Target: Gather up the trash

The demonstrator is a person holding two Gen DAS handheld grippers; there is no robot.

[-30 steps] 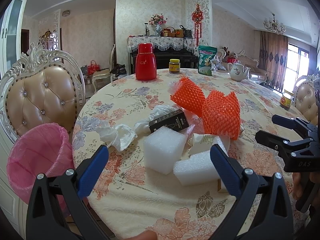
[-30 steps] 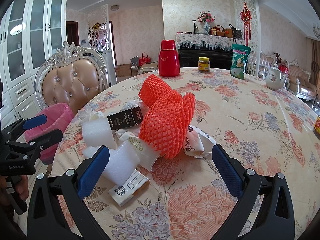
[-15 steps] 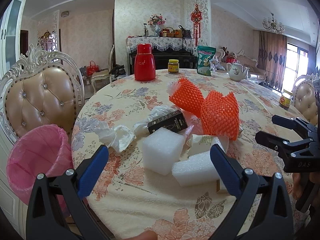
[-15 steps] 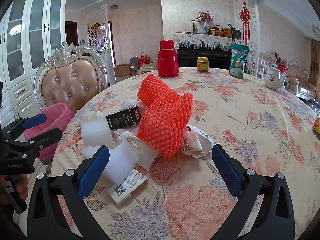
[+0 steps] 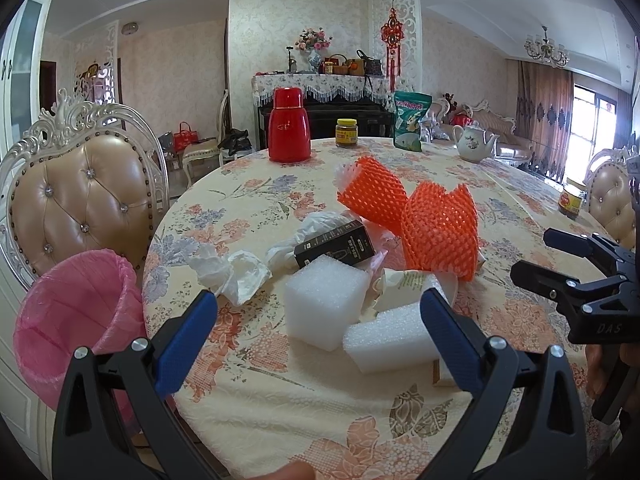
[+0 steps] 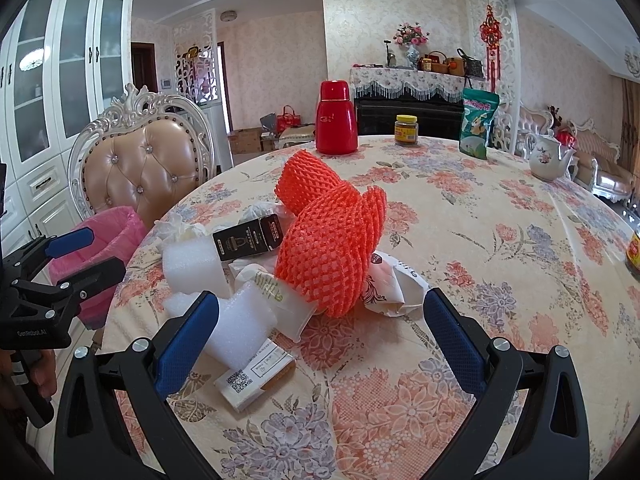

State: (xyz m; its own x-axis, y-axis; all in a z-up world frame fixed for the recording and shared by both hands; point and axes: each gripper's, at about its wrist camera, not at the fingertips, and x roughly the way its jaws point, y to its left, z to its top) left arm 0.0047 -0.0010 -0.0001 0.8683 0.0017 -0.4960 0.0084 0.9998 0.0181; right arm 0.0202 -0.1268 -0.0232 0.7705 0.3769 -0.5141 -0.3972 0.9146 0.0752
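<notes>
A heap of trash lies on the floral table: two orange foam nets (image 5: 436,232) (image 6: 328,248), a black carton (image 5: 336,245) (image 6: 250,238), two white foam blocks (image 5: 326,306) (image 6: 196,266), crumpled tissue (image 5: 236,274), a printed wrapper (image 6: 386,288) and a small white box (image 6: 256,376). A pink-lined bin (image 5: 78,316) (image 6: 106,240) stands beside the table's left edge. My left gripper (image 5: 318,338) is open just short of the foam blocks. My right gripper (image 6: 320,340) is open in front of the nets and holds nothing.
At the table's far side stand a red thermos (image 5: 289,126), a yellow-lidded jar (image 5: 346,133), a green snack bag (image 5: 412,120) and a white teapot (image 5: 476,142). A padded chair (image 5: 80,200) stands behind the bin. Another jar (image 5: 572,200) sits at the right edge.
Both grippers have drifted slightly toward the trash heap. Nothing was grasped and the trash has not moved.
</notes>
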